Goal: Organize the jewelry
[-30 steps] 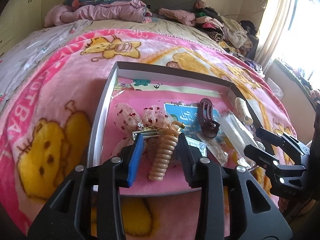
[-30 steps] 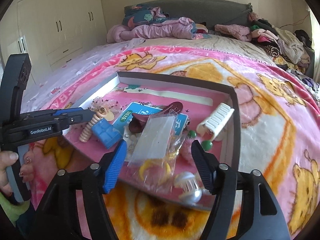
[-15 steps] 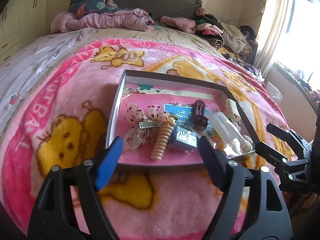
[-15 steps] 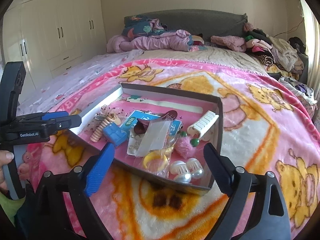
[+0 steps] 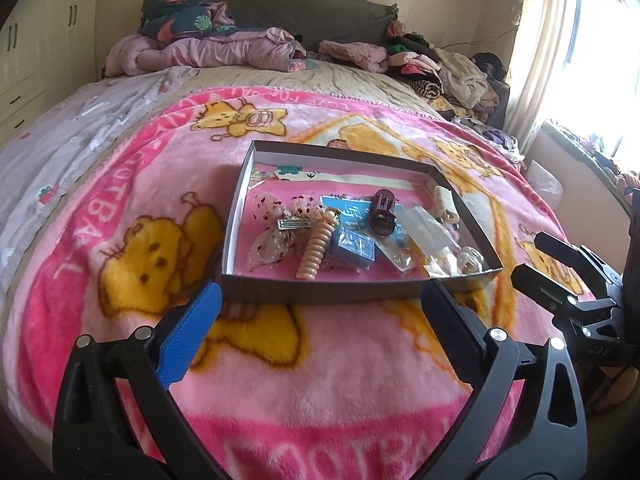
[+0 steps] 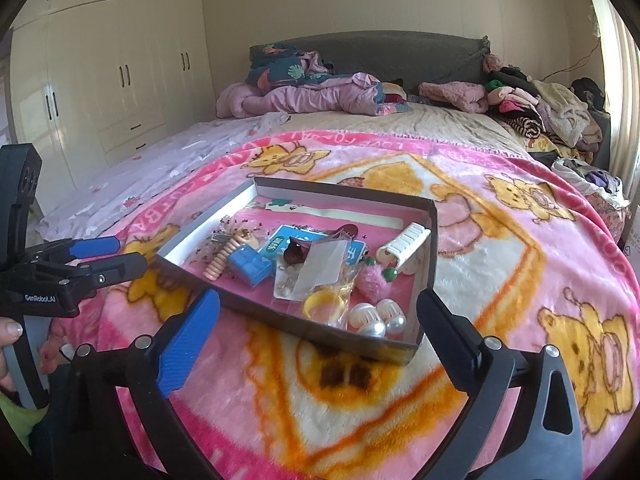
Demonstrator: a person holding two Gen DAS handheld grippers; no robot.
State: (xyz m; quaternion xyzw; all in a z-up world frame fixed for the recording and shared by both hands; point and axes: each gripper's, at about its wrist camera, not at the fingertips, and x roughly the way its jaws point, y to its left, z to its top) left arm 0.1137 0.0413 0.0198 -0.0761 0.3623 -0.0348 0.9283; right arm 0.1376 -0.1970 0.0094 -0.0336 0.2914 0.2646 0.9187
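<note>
Right-wrist view: the plastic bag [image 6: 320,268] covers part of the blue card [image 6: 280,242] at the tray's centre. Print on that card is too small to read. At nine o'clock, the hand [image 6: 12,344] runs off-frame.

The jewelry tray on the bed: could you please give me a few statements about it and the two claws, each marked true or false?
1. Both claws are open and hold nothing. True: the left claw and the right claw stand wide apart, short of the tray.
2. The peach spiral hair tie lies beside the small blue box. True.
3. The white hair clip lies outside the tray on the blanket. False: it is inside, by the right wall.
4. The yellow ring sits in the far corner. False: it is near the front wall, beside the two pearl clips.
5. The tray has a lid on. False: it is uncovered.
</note>
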